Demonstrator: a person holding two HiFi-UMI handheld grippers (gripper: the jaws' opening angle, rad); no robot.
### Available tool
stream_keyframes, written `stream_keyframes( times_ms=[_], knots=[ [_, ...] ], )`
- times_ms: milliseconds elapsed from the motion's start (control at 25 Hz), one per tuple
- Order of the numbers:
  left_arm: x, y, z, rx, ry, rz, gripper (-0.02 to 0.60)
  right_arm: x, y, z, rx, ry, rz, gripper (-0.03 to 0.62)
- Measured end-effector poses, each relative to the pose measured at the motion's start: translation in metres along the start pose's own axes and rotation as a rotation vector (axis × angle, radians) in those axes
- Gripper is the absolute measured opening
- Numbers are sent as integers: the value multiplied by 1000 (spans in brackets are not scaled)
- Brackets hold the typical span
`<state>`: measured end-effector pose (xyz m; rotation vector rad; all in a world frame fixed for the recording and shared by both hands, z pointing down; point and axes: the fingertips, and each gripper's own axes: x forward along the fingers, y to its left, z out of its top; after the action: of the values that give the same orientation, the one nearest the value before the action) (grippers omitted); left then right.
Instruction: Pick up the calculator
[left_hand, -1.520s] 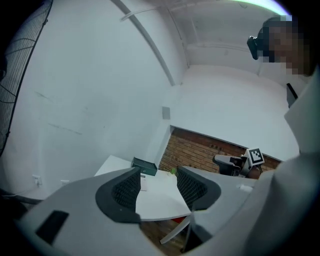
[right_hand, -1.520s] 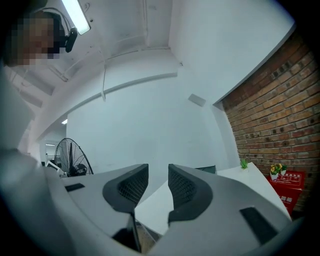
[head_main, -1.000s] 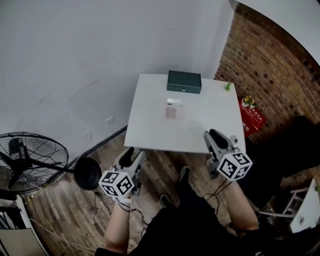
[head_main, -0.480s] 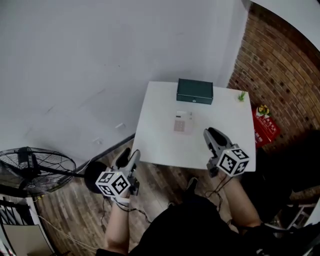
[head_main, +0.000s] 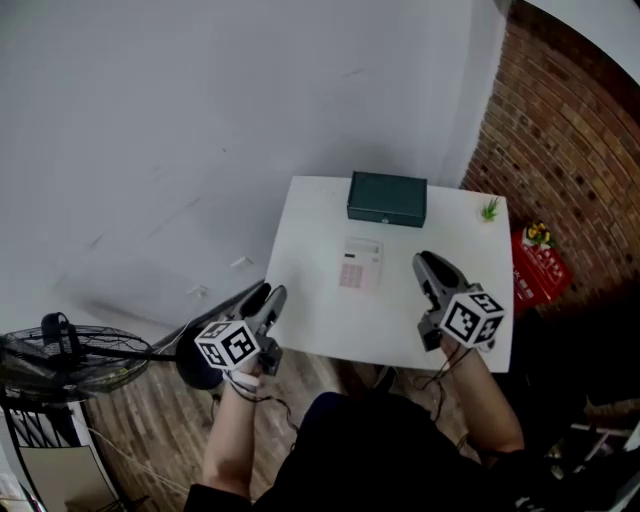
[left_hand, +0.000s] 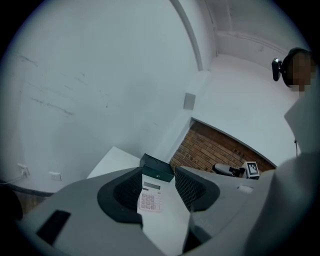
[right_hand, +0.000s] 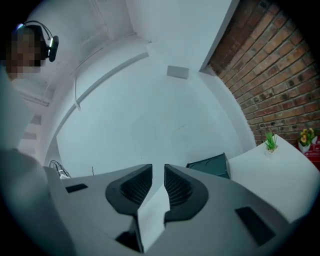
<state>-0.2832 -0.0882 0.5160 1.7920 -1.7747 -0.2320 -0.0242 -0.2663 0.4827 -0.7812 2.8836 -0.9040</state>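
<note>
1. While the calculator lies flat in the middle of the white desk, just near of a dark green box, neither tool touches it.
2. Left tool hangs at the desk's near left corner, its jaws wide apart and empty, having just been closing a little.
3. Right tool hovers over the desk, right of the calculator. Its jaws have just been closing to a slim gap with nothing between them.
</note>
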Motion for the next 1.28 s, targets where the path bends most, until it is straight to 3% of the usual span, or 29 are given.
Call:
stream_keyframes(
  times_ms=[360,680,840,1000,1280],
  knots=[
    [92,18,-16,50,187,-153,204,6,-59,-10,85,-3,-111,75],
    [181,36,-33,147,362,-373,207,-9,-73,-3,84,-64,-292,75],
    [215,53,-53,132,460,-446,207,-14,-66,-12,158,-95,-352,69],
    [241,65,-73,123,551,-485,207,-10,-53,-17,195,-124,-374,67],
    [281,71,-111,246,731,-527,209,-25,-71,-44,238,-127,-485,63]
  ],
)
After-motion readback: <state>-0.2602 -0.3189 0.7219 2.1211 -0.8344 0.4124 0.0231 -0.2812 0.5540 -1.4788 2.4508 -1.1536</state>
